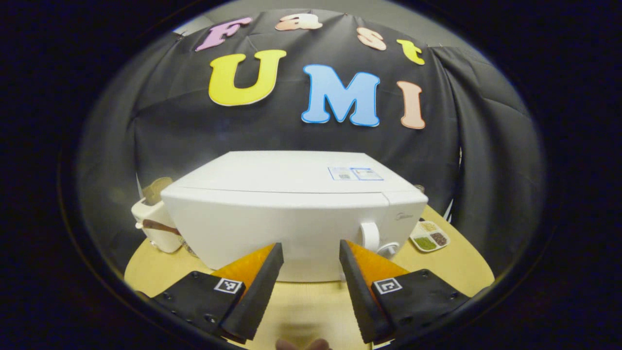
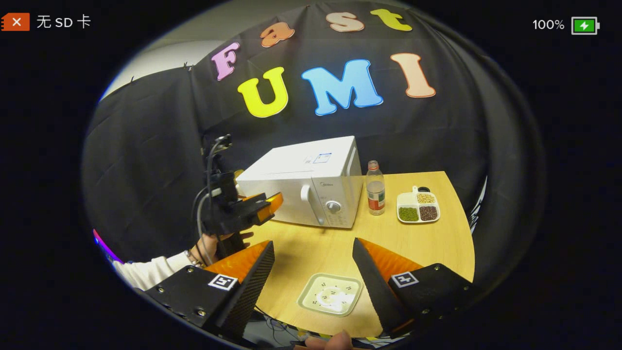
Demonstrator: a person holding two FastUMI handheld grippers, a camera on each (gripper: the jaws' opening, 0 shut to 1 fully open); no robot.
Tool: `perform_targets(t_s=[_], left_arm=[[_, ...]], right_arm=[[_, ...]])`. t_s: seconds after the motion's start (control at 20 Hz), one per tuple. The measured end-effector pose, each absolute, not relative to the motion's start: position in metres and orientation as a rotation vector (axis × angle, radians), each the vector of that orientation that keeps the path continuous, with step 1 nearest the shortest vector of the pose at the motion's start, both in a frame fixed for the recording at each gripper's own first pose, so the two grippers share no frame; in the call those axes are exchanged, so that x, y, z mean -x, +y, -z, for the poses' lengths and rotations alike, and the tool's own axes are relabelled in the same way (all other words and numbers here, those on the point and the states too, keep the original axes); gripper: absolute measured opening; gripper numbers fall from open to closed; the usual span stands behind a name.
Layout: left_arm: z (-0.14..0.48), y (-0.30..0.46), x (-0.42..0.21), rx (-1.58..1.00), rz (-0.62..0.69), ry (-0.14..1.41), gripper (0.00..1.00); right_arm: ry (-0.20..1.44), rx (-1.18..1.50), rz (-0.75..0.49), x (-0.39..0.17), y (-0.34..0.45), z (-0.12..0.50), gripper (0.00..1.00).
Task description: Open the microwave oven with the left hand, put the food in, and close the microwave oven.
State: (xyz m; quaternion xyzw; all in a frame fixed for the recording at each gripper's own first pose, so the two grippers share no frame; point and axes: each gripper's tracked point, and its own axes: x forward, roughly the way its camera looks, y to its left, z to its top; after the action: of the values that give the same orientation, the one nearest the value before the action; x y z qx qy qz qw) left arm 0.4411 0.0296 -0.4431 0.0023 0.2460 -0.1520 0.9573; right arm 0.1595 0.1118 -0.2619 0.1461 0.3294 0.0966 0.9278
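A white microwave stands on the round wooden table with its door shut and a white handle near its right side. My left gripper is open, close in front of the door, left of the handle and touching nothing. The right gripper view shows the microwave farther off, with the left gripper held by a hand before it. My right gripper is open above a pale square plate of white food near the table's front edge.
A clear bottle with a red label stands right of the microwave. Beyond it lies a white divided dish of beans. A cream appliance sits to the microwave's left. The table ends close behind the dish.
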Motion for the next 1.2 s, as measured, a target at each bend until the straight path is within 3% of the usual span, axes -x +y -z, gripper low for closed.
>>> perform_targets(t_s=[0.05,0.15,0.2,0.25,0.3,0.45,0.5,0.65,0.8,0.95,1.0,1.05,1.15,1.2], left_arm=[[0.424,0.042,-0.419,0.012,0.291,0.48,0.83],[0.385,0.072,-0.369,0.04,0.242,0.459,0.77],[0.365,0.084,-0.345,0.048,0.217,0.447,0.87],[0.342,0.095,-0.322,0.055,0.198,0.427,0.77],[0.316,0.106,-0.3,0.063,0.174,0.394,0.87],[0.233,0.121,-0.244,0.13,0.159,0.286,0.76],[0.211,0.125,-0.228,0.146,0.159,0.259,0.81],[0.169,0.14,-0.182,0.134,0.172,0.224,0.82],[0.141,0.146,-0.155,0.145,0.2,0.169,0.87],[0.114,0.146,-0.134,0.167,0.213,0.155,0.75],[0.102,0.146,-0.132,0.157,0.219,0.135,0.87],[0.096,0.146,-0.13,0.144,0.219,0.126,0.75],[0.09,0.143,-0.128,0.128,0.22,0.12,0.87],[0.084,0.135,-0.128,0.134,0.233,0.111,0.75]], right_arm=[[0.655,-0.3,-0.202,-0.163,0.114,0.256,0.99],[0.617,-0.298,-0.211,-0.168,0.119,0.245,0.99],[0.602,-0.3,-0.22,-0.17,0.123,0.24,0.99],[0.584,-0.293,-0.229,-0.171,0.126,0.234,0.99],[0.565,-0.279,-0.223,-0.17,0.125,0.226,0.99],[0.459,-0.264,-0.145,-0.166,0.116,0.194,0.99],[0.435,-0.255,-0.111,-0.163,0.113,0.183,0.98],[0.35,-0.186,-0.073,-0.148,0.12,0.147,0.99],[0.252,-0.062,-0.034,-0.125,0.124,0.11,0.99],[0.216,-0.02,-0.024,-0.111,0.132,0.085,0.98],[0.195,-0.018,-0.005,-0.109,0.128,0.075,0.99],[0.182,-0.03,0.013,-0.107,0.127,0.069,0.99],[0.201,-0.06,0.003,-0.103,0.131,0.067,0.98],[0.208,-0.062,0.008,-0.094,0.13,0.068,0.99]])
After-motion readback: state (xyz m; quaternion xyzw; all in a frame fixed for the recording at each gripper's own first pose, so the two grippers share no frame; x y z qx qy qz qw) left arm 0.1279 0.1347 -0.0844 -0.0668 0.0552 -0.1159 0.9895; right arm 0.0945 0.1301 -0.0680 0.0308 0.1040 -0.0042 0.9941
